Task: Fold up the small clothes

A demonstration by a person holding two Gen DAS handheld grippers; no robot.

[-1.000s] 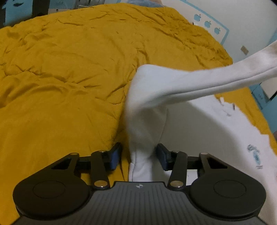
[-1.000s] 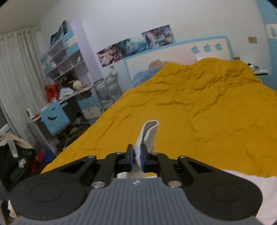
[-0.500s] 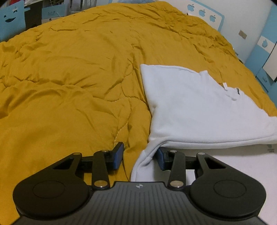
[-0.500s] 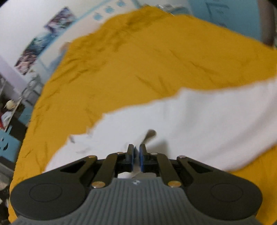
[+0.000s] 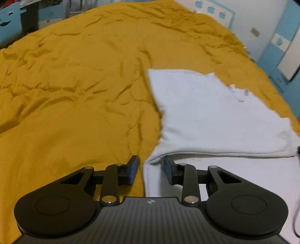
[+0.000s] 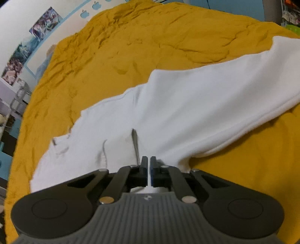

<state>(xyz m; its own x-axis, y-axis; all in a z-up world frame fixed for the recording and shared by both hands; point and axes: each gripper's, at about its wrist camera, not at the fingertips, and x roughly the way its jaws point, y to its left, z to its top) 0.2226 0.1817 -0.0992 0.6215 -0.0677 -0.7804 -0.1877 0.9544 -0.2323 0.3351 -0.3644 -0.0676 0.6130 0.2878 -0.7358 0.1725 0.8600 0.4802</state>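
Note:
A white garment (image 5: 206,112) lies on the mustard bedspread (image 5: 75,93), one part folded over the rest. My left gripper (image 5: 151,168) is open at the garment's near left edge, its right finger tucked under the folded flap, holding nothing. In the right wrist view the garment (image 6: 187,112) spreads flat across the bedspread (image 6: 150,47). My right gripper (image 6: 148,169) is shut, with a pinched ridge of the white fabric running up from its tips.
Blue furniture (image 5: 9,22) stands beyond the bed's far left edge. A blue and white wall with apple shapes (image 5: 211,9) is behind the bed. Posters (image 6: 28,47) and a shelf (image 6: 16,97) show at the left of the right wrist view.
My right gripper carried the lifted part of the garment across and down, so it now lies folded flat. My left gripper stayed open at the edge and backed off slightly.

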